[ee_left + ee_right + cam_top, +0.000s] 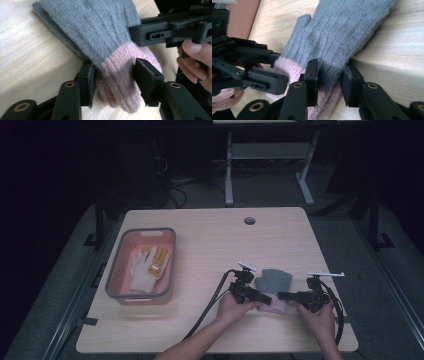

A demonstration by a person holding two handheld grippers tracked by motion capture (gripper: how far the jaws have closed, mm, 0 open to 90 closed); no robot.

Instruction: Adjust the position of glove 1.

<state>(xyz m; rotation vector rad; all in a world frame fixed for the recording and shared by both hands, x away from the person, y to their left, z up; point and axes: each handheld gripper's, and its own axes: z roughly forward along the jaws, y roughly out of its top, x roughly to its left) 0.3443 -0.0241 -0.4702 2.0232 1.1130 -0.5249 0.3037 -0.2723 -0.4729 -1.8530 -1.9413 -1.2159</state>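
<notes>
We are pinching a grey glove (274, 281) with a pink cuff (274, 306), lying on the wooden table (210, 245) near its front edge: the left gripper (113, 75) is clamping the cuff, the right gripper (329, 77) is squeezing the glove's edge just beside it.

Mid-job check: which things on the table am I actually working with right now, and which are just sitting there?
In the job:
- grey glove with pink cuff
- left claw, pinching the cuff
- right claw, clamped on the same glove near the cuff

Lying about:
- pink bin with grey rim, at the table's left
- white and yellow gloves inside that bin
</notes>
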